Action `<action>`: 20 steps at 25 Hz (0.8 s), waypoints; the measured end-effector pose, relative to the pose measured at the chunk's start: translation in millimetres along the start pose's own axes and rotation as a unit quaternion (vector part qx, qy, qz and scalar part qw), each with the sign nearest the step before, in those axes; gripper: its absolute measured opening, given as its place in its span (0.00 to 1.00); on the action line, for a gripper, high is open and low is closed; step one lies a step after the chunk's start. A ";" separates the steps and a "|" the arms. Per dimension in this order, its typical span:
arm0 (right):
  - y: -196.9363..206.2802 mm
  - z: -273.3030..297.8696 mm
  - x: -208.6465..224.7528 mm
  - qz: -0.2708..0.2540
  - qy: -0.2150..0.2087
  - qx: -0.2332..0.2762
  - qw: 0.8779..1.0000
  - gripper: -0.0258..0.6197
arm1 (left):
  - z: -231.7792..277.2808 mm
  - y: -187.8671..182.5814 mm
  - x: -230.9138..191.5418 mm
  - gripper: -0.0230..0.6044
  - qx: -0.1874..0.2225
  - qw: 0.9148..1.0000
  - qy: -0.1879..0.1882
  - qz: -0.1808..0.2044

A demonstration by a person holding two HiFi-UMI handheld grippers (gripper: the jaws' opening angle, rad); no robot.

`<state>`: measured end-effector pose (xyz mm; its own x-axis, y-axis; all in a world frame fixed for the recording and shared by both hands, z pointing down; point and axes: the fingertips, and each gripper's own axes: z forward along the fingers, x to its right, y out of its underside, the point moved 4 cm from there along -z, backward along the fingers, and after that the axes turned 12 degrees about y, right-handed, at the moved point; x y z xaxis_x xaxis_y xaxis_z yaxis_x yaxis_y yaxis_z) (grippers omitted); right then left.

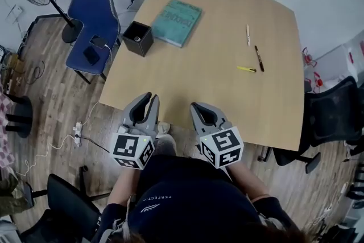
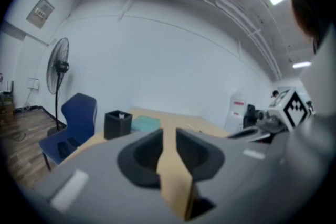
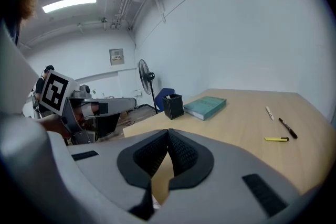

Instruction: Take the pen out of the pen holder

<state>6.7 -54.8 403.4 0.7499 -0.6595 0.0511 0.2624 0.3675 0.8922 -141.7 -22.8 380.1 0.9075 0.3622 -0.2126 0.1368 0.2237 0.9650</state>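
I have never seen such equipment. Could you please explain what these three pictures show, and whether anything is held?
There is no robot: a person holds a two-jaw gripper in each hand. One picture comes from a camera on the person's head, looking down; the other two from cameras riding on the grippers. On the wooden table are a black pen holder, a teal book, a white pen, a dark pen and a yellow pen. The left gripper is slightly open, the right gripper shut; both are empty.

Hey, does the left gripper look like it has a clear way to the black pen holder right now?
Probably yes, with a long reach. Only bare table lies between the left gripper and the pen holder; the book sits beside the holder, off the path.
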 end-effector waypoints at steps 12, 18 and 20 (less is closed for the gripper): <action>-28.8 72.6 -4.5 0.003 0.012 -0.023 1.000 0.04 | 41.5 -25.6 -81.8 0.28 -0.026 0.999 -0.008 0.038; -40.2 104.4 -6.1 0.004 0.018 -0.034 0.999 0.04 | 58.2 -32.4 -123.1 0.28 -0.040 0.998 -0.015 0.045; -42.9 115.6 -4.4 0.007 0.022 -0.039 0.999 0.04 | 65.9 -32.7 -135.8 0.29 -0.046 0.998 -0.016 0.044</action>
<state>-78.0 -143.4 416.7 0.7798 -0.6246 0.0413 0.2973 0.4276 0.8537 -243.2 -138.9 387.5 0.9265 0.3558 -0.1220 0.0209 0.2752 0.9611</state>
